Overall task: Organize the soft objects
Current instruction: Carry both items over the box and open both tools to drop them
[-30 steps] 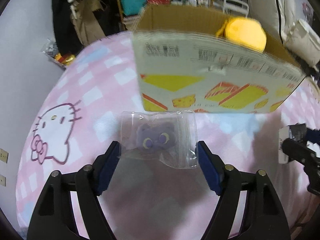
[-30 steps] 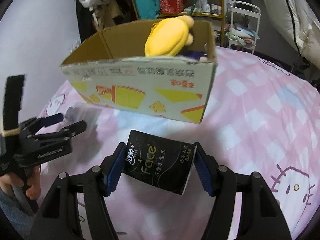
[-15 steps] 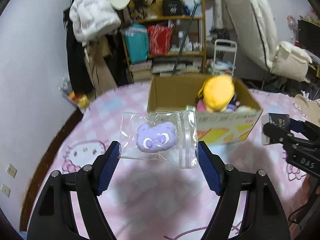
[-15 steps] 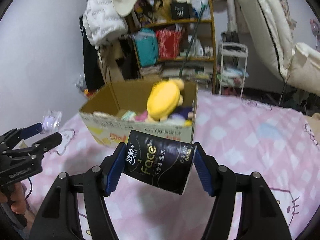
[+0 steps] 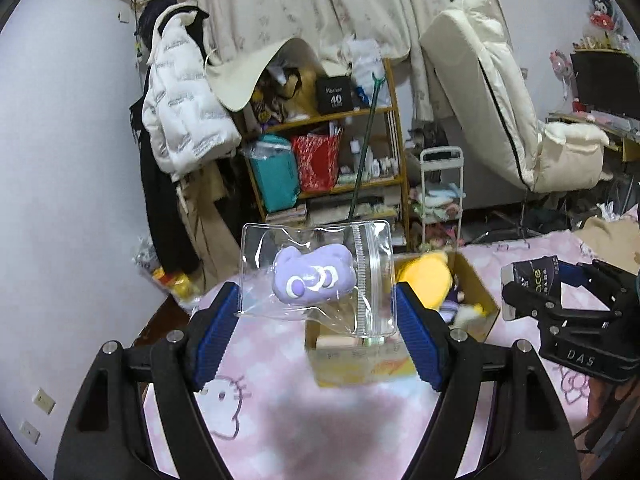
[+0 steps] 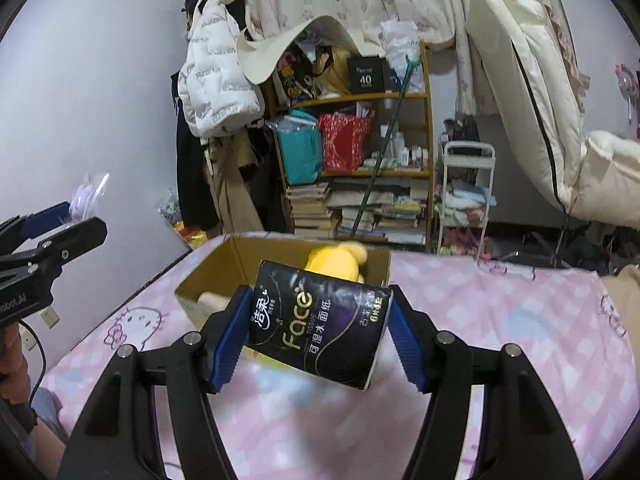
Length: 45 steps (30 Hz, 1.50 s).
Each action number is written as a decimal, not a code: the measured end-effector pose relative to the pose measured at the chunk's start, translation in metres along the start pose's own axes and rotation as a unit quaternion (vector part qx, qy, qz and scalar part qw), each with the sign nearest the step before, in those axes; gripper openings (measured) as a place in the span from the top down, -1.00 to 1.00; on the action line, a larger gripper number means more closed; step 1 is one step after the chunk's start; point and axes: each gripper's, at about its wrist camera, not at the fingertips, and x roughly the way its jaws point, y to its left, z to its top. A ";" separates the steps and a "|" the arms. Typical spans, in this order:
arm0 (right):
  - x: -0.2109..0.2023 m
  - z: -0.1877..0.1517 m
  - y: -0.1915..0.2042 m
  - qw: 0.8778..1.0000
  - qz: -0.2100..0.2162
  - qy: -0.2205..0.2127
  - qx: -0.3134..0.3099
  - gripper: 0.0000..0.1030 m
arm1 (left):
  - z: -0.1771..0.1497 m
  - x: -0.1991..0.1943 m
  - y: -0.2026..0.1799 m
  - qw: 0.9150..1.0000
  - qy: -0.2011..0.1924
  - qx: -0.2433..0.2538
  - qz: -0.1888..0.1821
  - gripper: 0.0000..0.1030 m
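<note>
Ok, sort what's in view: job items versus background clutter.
Job: clear zip bag with purple plush in left gripper; black Face tissue pack in right gripper; cardboard box with yellow plush.
Clutter: white puffer jacket, wooden shelf, cream mattress.

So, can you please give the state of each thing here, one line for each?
Left gripper: shut on the zip bag.
Zip bag: held up, purple plush inside.
Right gripper: shut on the tissue pack.
Tissue pack: held up, tilted.
Cardboard box: open, on the bed.
Yellow plush: inside the box.
</note>
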 end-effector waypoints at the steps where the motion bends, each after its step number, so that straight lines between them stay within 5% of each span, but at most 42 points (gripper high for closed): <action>1: 0.000 0.006 -0.001 1.000 0.000 -0.005 -0.002 -0.35 | 0.007 0.002 0.000 1.000 -0.004 0.001 -0.003 -0.48; 14: 0.014 0.059 -0.015 0.998 0.025 -0.059 0.017 -0.36 | 0.043 0.040 -0.005 0.998 -0.047 -0.017 -0.025 -0.48; 45: 0.098 0.013 -0.015 0.999 0.029 0.011 -0.036 -0.37 | -0.027 0.147 -0.024 0.997 0.060 -0.012 -0.044 -0.48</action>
